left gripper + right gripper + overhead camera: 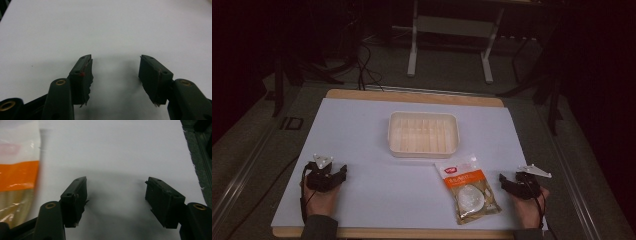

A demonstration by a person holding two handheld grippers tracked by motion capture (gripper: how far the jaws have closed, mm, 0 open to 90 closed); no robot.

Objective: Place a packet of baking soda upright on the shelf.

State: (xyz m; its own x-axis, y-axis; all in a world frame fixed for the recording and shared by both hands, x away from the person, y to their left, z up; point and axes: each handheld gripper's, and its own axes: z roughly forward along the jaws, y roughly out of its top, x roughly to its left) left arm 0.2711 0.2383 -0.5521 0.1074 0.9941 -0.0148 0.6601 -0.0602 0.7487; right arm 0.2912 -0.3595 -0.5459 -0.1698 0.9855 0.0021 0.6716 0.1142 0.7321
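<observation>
A flat snack packet (468,191) with an orange band and a clear top lies on the white sheet near the front right; its edge (17,177) fills the left of the right gripper view. Just right of it my right gripper (503,180) rests on the sheet, jaws open and nothing between them (116,182). At the front left my left gripper (343,172) rests low over bare sheet, also open and empty (115,58). A shallow cream plastic tray (423,149) sits empty at the centre, beyond the packet.
The white sheet (377,195) covers a wooden tabletop whose edge (412,96) shows at the back and front. Dark floor, cables and a white table frame (451,30) lie beyond. A wide stretch of bare sheet separates the two grippers.
</observation>
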